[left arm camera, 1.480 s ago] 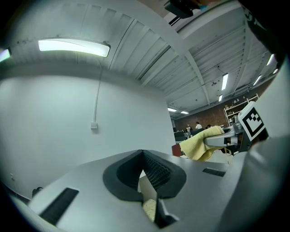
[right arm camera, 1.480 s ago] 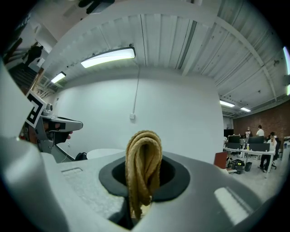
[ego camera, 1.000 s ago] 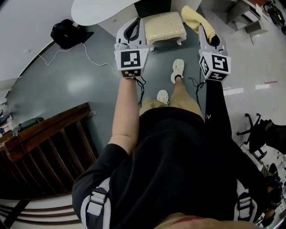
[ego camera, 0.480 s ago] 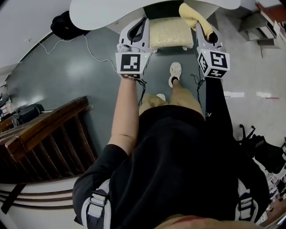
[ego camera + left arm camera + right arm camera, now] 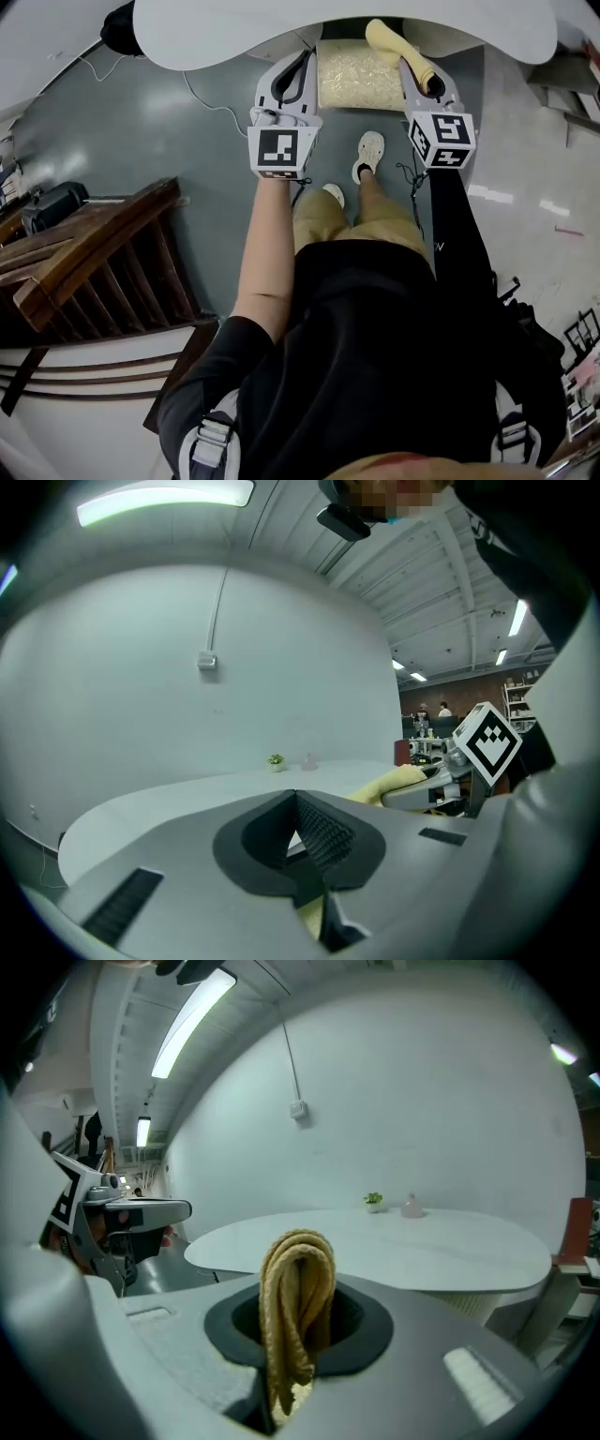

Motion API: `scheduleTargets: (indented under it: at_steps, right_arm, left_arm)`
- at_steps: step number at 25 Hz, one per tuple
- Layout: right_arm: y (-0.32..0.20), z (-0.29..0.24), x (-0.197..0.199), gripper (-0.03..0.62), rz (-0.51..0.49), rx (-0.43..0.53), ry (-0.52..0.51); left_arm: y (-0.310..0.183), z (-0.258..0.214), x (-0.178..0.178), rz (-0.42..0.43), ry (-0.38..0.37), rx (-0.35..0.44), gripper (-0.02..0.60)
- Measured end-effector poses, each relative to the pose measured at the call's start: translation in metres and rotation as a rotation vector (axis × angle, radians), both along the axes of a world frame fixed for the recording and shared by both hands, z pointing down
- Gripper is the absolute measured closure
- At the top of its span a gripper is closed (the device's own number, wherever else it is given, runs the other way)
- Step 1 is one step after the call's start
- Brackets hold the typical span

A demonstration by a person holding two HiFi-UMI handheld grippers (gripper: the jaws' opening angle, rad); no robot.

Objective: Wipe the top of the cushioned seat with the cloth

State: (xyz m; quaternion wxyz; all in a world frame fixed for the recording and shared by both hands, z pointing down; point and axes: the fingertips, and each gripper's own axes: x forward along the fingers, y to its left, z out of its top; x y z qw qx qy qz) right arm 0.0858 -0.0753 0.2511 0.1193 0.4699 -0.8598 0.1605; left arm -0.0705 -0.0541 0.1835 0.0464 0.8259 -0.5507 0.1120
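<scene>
Underfoot, smooth grey-green floor, with dark wooden stair railing off to the left of left hand-held gripper. Ahead of both, white rounded tabletop before a plain white curved wall.

Compared with one second ago: tabletop wider along the top of head view, cream cushioned seat lower and closer, now lying between the two tools.

Jaws of left hand-held gripper together, nothing between, just beside the seat's left edge. Right hand-held gripper clamped on folded yellow terry cloth, as before. Cloth looped out ahead of those jaws, over the seat's far right corner; whether touching it, not possible to tell.
</scene>
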Motion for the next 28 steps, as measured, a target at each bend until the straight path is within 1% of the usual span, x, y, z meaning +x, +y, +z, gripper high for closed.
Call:
scheduleTargets:
  at_steps: [5,8,12,15,19,22,25,28]
  right_arm:
    - [-0.010,0.054,-0.022,0.539,-0.013,-0.100,-0.006]
    - [-0.009,0.097,-0.042,0.539,-0.014,-0.173,0.005]
    - [-0.016,0.145,-0.070,0.539,-0.003,-0.204,0.006]
    - [-0.025,0.180,-0.087,0.539,0.014,-0.254,-0.025]
    - [-0.038,0.219,-0.108,0.539,0.040,-0.343,-0.082]
    - [-0.047,0.250,-0.127,0.539,0.050,-0.416,-0.107]
    - [-0.055,0.280,-0.144,0.539,0.063,-0.464,-0.114]
    - [-0.061,0.307,-0.167,0.539,0.076,-0.537,-0.184]
  left_arm:
    - [-0.017,0.047,-0.016,-0.033,0.000,-0.042,0.574]
    - [-0.025,0.083,-0.026,-0.016,-0.005,-0.071,0.574]
    - [-0.035,0.134,-0.042,0.013,-0.009,-0.108,0.574]
    - [-0.042,0.171,-0.050,0.027,-0.010,-0.142,0.574]
    - [-0.049,0.210,-0.063,0.026,0.012,-0.180,0.574]
    - [-0.054,0.231,-0.073,0.028,0.027,-0.200,0.574]
    - [-0.059,0.248,-0.079,0.034,0.036,-0.220,0.574]
    - [-0.066,0.261,-0.084,0.031,0.047,-0.226,0.574]
